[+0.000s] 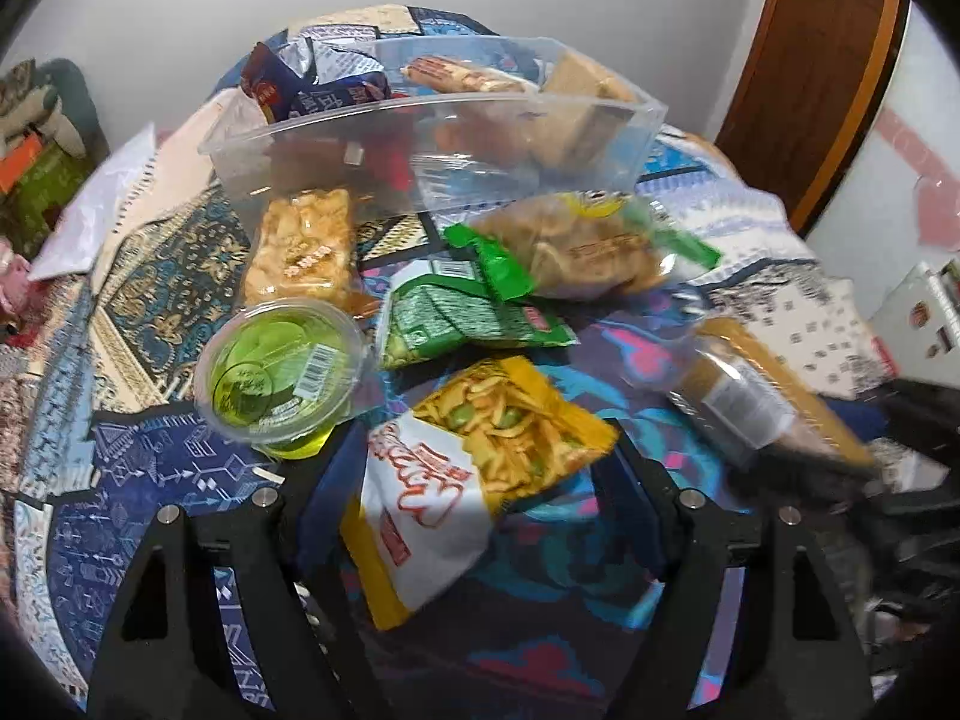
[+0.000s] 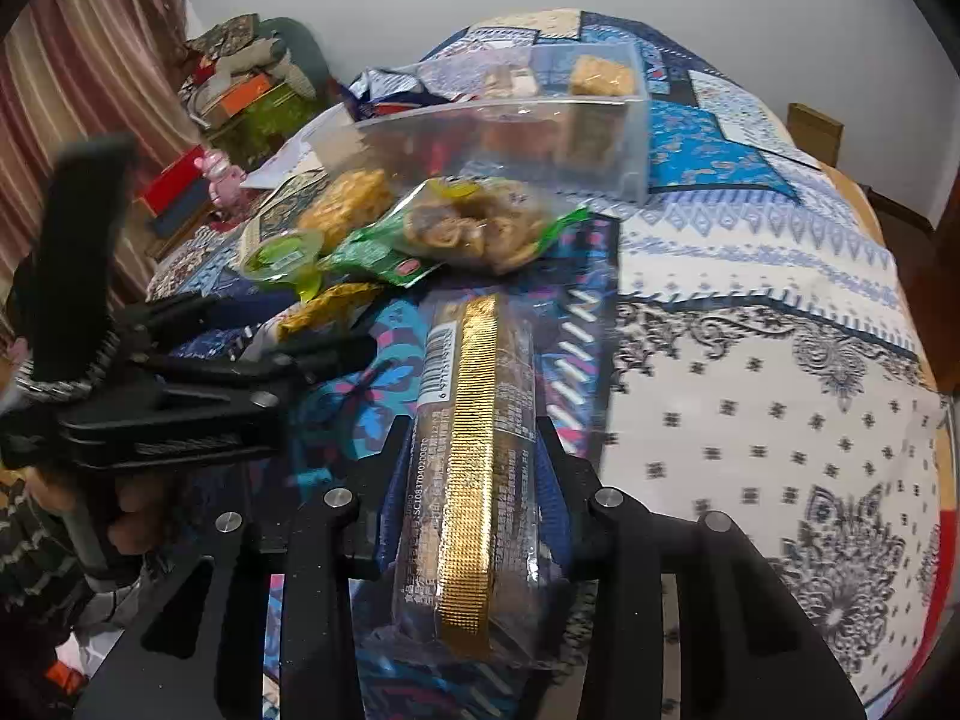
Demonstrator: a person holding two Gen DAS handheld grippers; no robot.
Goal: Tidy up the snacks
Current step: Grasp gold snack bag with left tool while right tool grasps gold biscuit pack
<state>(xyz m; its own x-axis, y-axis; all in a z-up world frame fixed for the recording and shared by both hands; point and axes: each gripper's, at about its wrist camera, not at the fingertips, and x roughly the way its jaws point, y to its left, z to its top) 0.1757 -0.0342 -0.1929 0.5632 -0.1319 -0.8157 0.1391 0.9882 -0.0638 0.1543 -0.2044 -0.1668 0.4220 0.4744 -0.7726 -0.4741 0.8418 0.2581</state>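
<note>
My left gripper (image 1: pixel 462 492) is open, its fingers either side of a yellow-and-white chips bag (image 1: pixel 474 474) lying on the patterned cloth. My right gripper (image 2: pixel 474 456) is shut on a long clear pack with a gold strip (image 2: pixel 474 468), held above the cloth; this pack also shows in the left wrist view (image 1: pixel 768 390). A clear plastic bin (image 1: pixel 432 138) stands at the back with several snacks inside; it also shows in the right wrist view (image 2: pixel 510 132). The left gripper shows at the left of the right wrist view (image 2: pixel 336 354).
On the cloth lie a green jelly cup (image 1: pixel 282 372), a green snack packet (image 1: pixel 462 318), a clear bag of crackers (image 1: pixel 588 246) and an orange-snack pack (image 1: pixel 300 252). A notebook (image 1: pixel 126 180) lies at left. Boxes (image 2: pixel 240 102) are stacked beyond.
</note>
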